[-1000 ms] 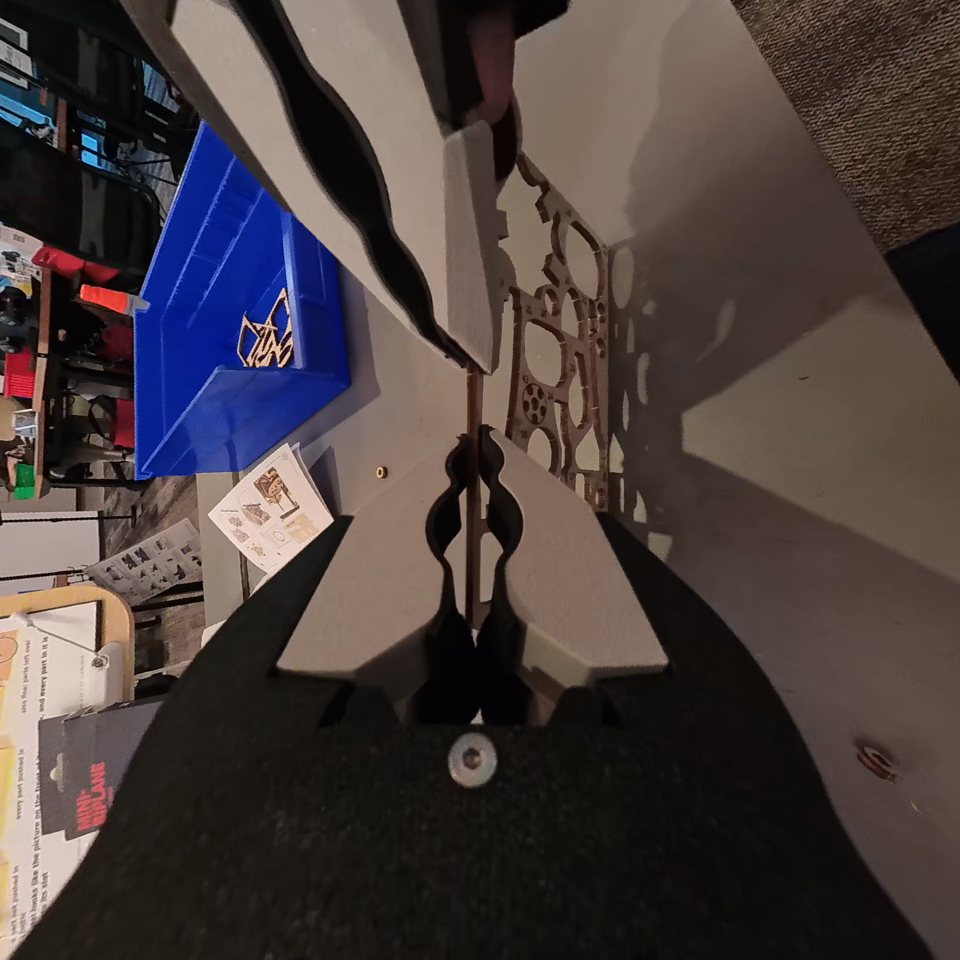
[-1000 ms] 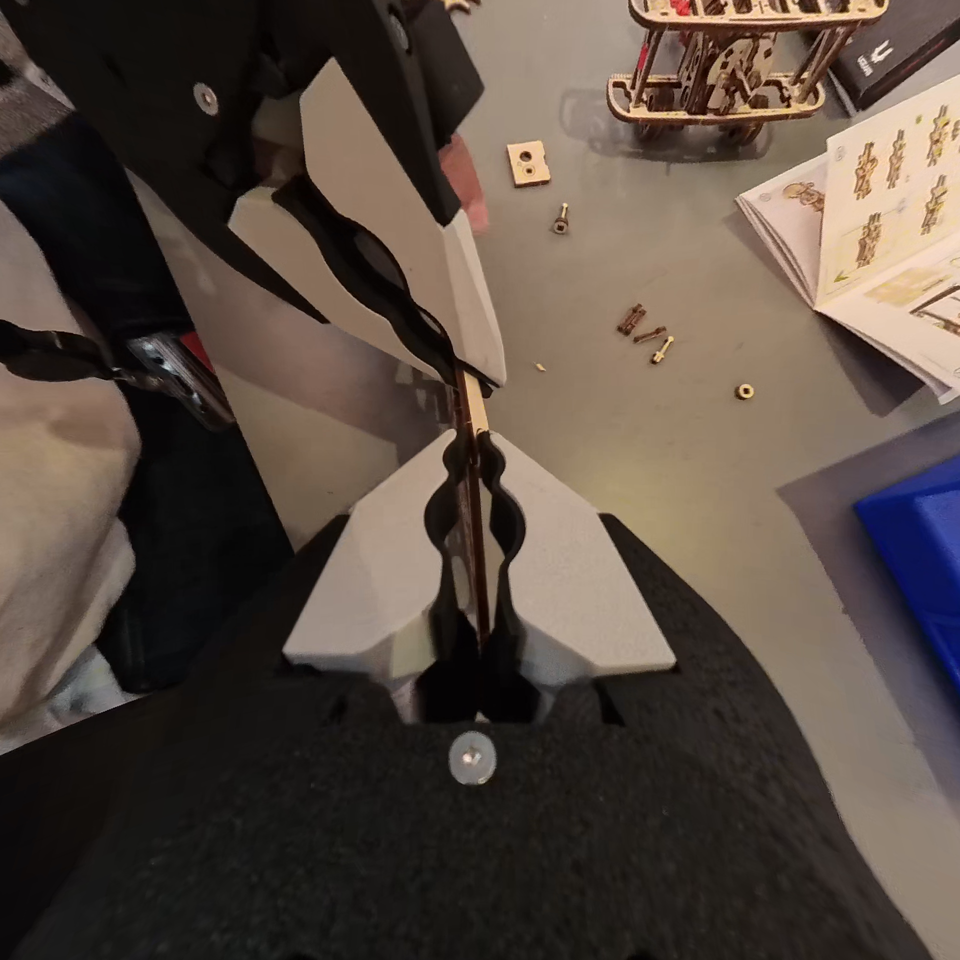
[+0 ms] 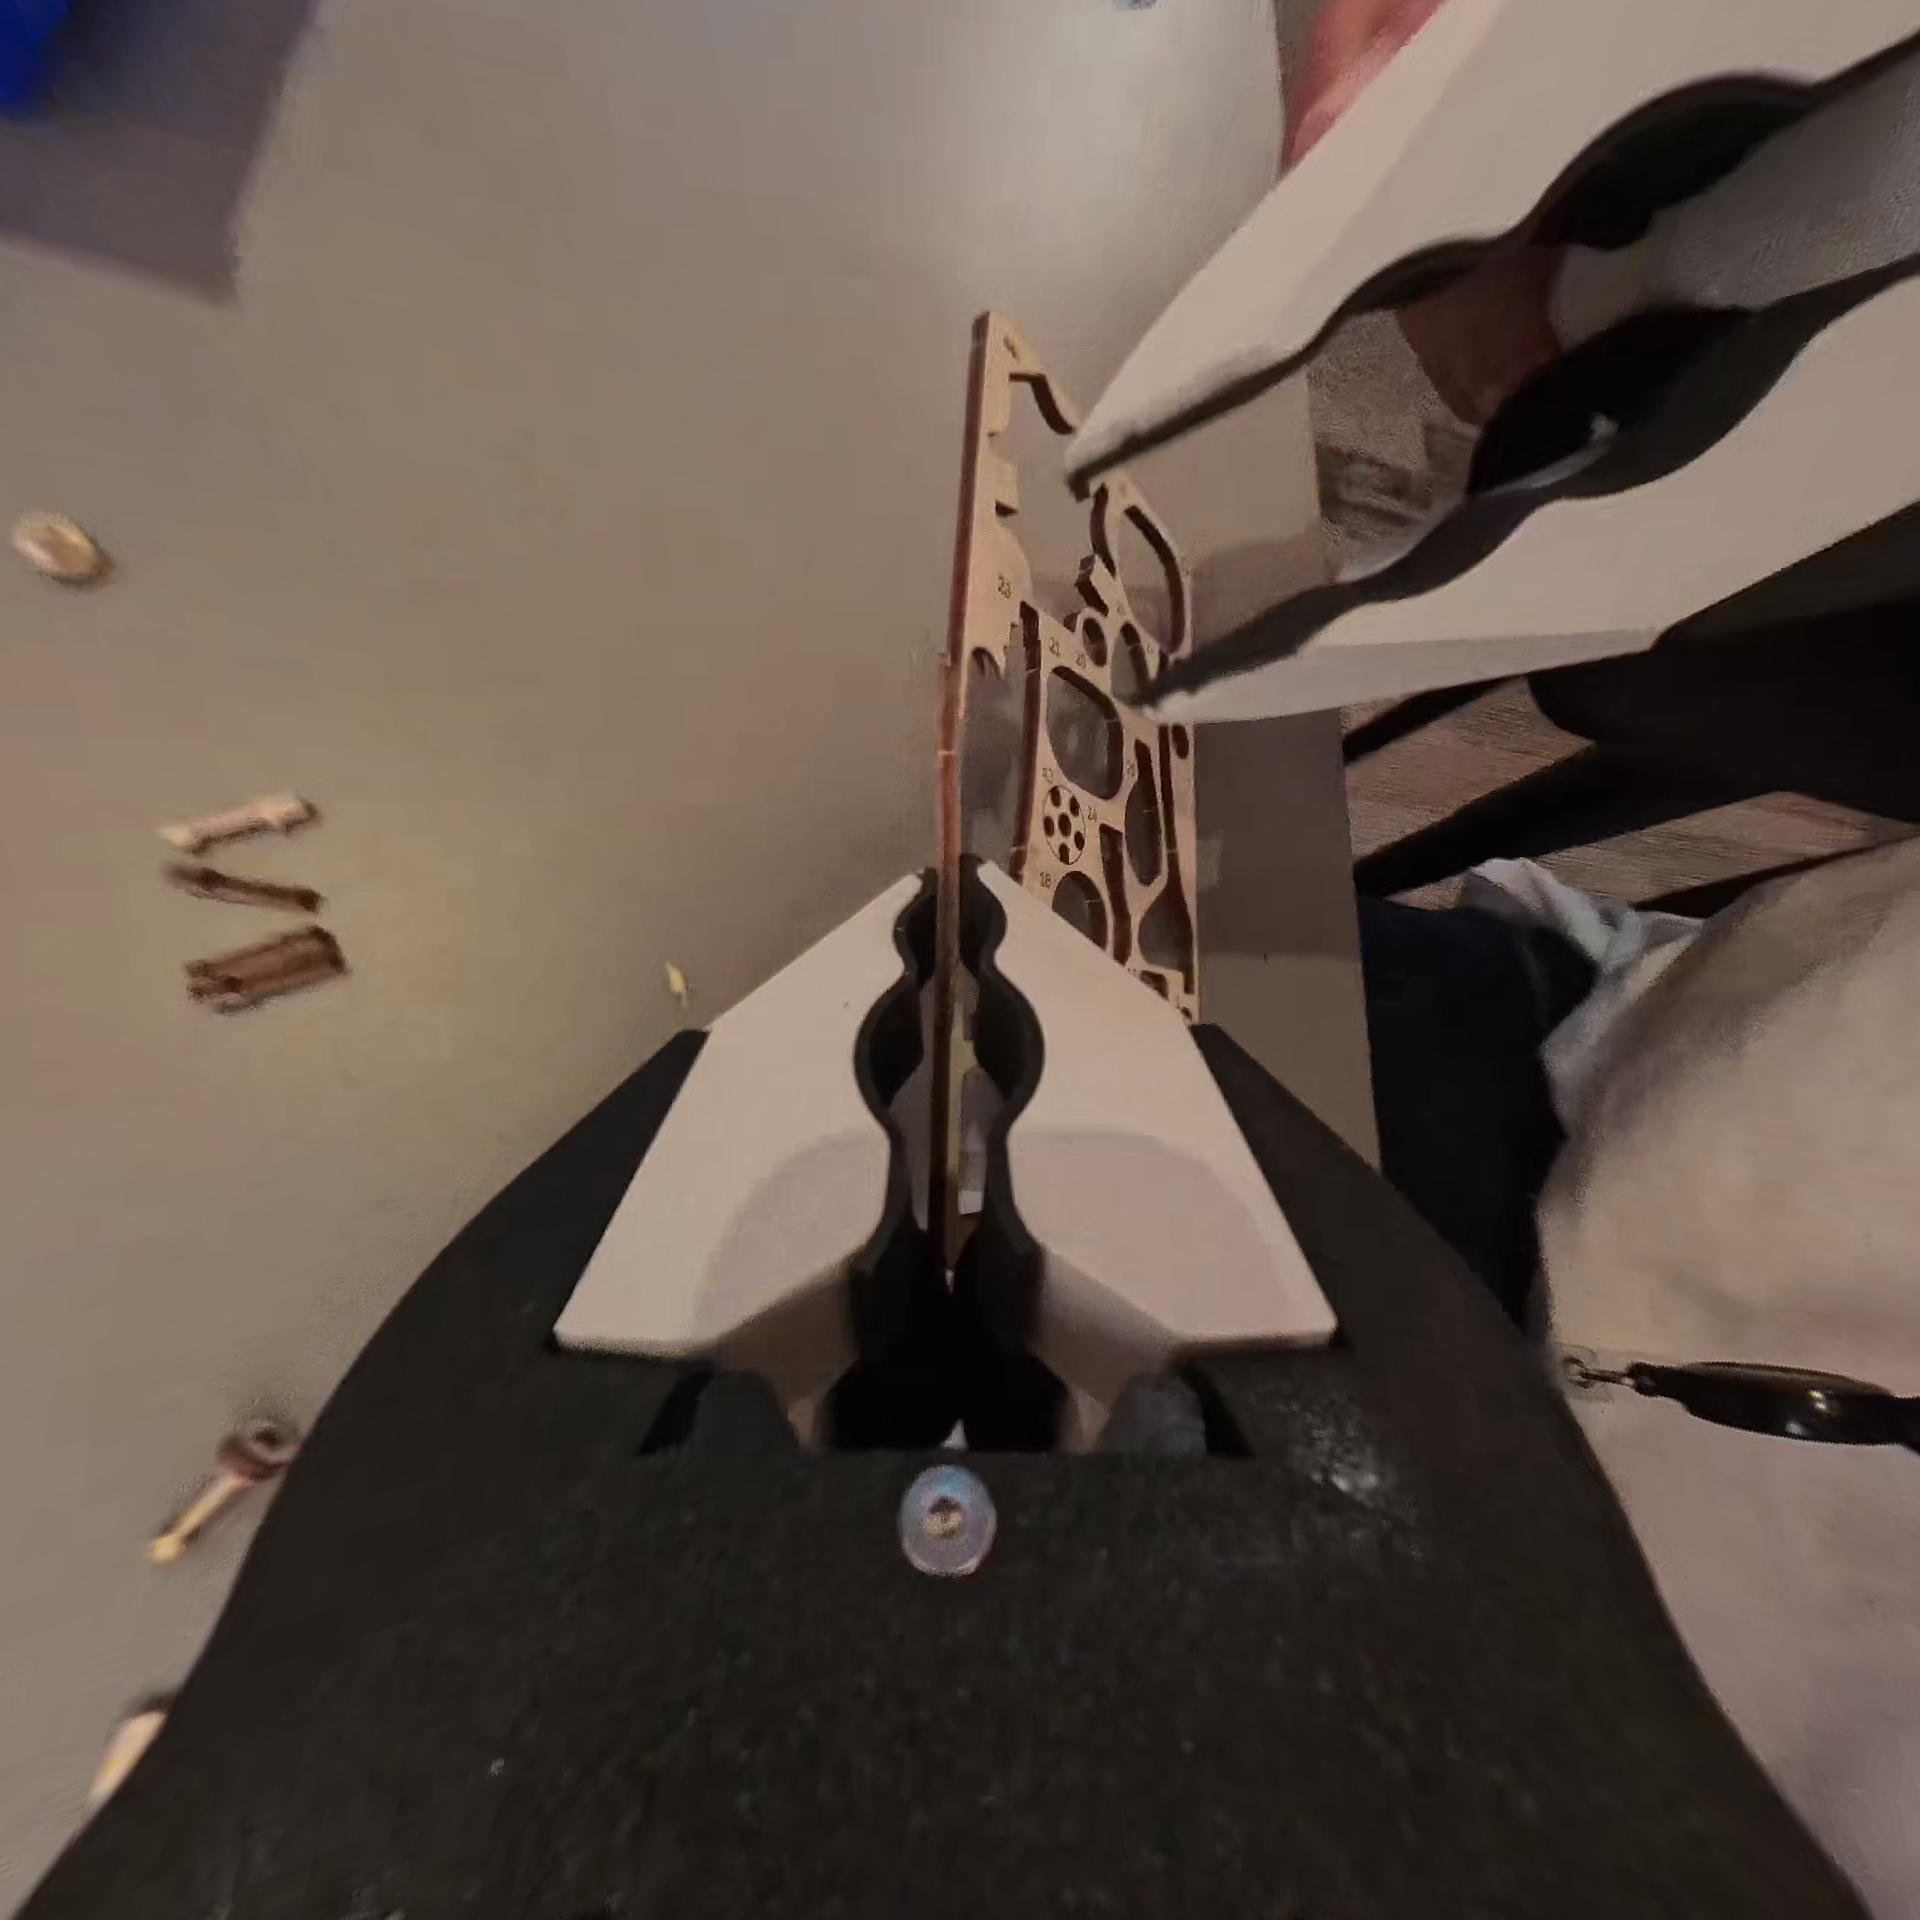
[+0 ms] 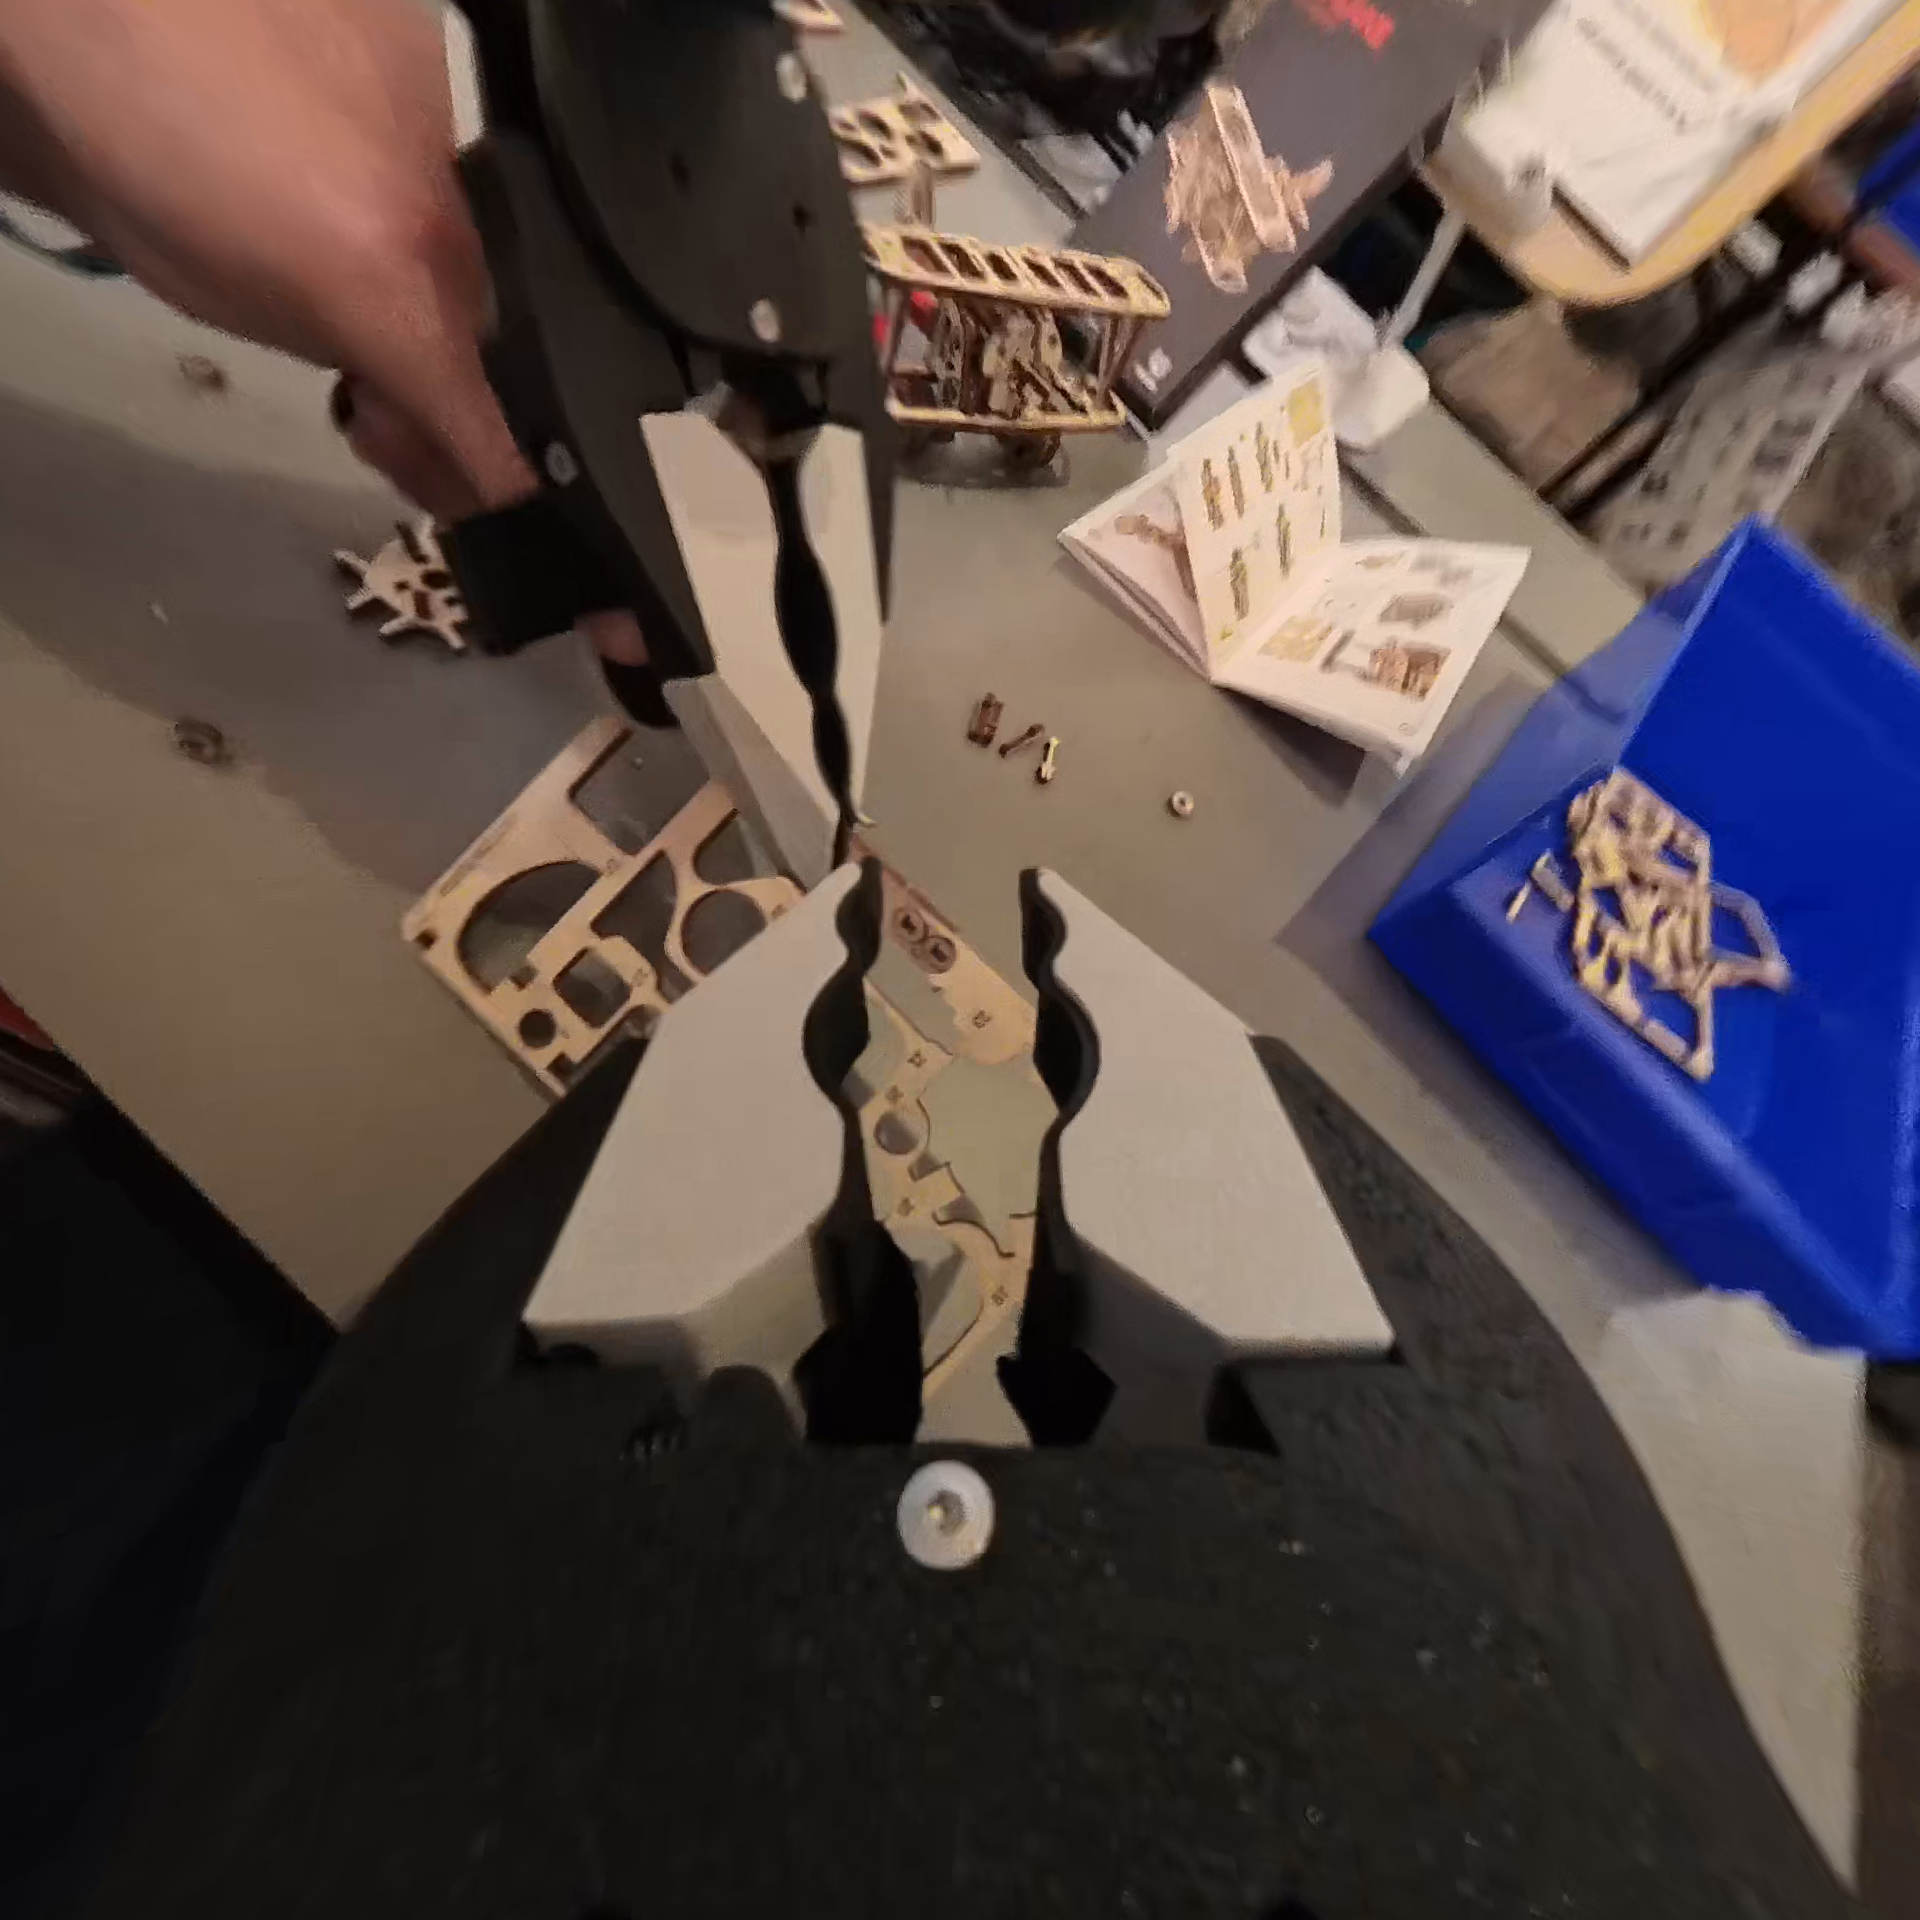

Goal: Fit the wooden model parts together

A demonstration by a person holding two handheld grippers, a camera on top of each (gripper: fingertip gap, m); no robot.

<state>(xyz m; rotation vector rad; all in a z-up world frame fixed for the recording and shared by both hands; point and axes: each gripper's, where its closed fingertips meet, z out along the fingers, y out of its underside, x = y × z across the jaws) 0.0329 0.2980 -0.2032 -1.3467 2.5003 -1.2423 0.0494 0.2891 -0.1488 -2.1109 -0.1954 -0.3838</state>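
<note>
1. The left tool is closed tight on the near edge of a thin, pale laser-cut wooden sheet with many cut-out holes, which it holds edge-on and upright above the grey surface.
2. The right tool stands open with a clear gap between its grey fingers, gripping nothing; the same sheet shows below and between them.
3. In the left wrist view the right tool comes in from the far right, its tips close to the sheet's far right part; contact cannot be told.
4. Small brown wooden pegs lie on the surface to the left.
5. A blue plastic bin holding wooden offcuts sits on the right; an open instruction booklet and a part-built wooden biplane model lie farther off.
</note>
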